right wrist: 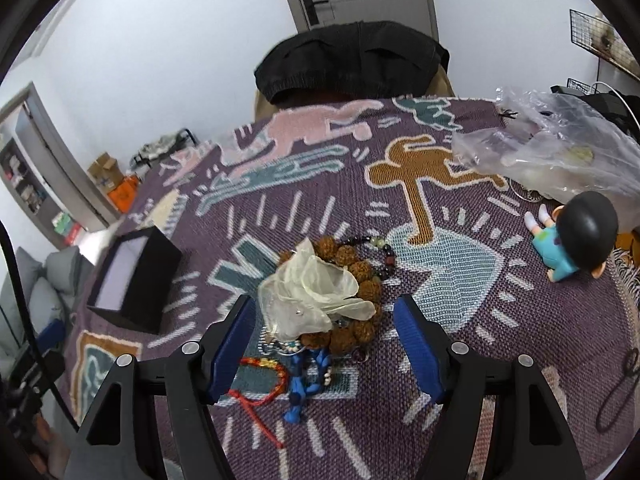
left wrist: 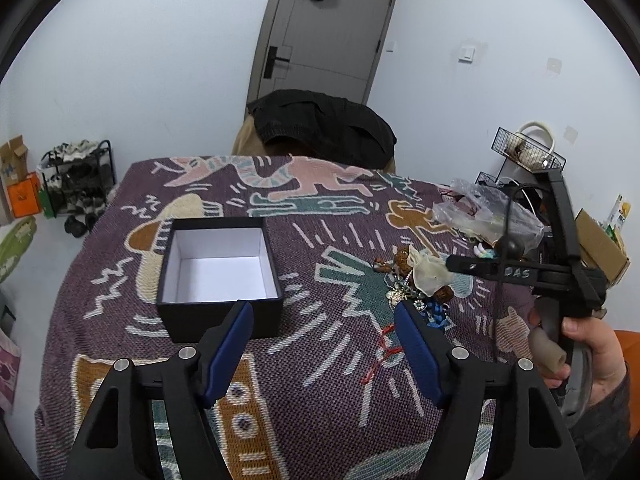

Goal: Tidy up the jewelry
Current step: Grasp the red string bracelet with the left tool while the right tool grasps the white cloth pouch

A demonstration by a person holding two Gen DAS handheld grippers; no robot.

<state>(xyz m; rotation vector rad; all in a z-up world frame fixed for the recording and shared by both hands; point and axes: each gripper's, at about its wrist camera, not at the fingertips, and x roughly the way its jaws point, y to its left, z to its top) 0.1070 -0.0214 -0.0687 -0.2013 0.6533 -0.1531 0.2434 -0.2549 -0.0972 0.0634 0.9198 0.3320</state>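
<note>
One black box [left wrist: 219, 276] sits just ahead of the left gripper [left wrist: 324, 320], whose jaws are open with nothing inside. One jewelry pile [right wrist: 320, 312] lies between the right gripper's [right wrist: 324, 316] open jaws, not pinched. One doll [right wrist: 576, 236] lies far right.

We see a figurine [right wrist: 576, 240] lying far right beyond the fingers, a clear plastic bag [right wrist: 560, 152] behind it, a grey door [left wrist: 328, 32] straight ahead.

Both views are evenly lit by soft indoor light, with only faint shadows. Fisheye bending curves the door [left wrist: 332, 36] and walls, and black corners ring each picture. The right view is slightly blurred at the far left; the box [right wrist: 132, 280] glares white inside.
</note>
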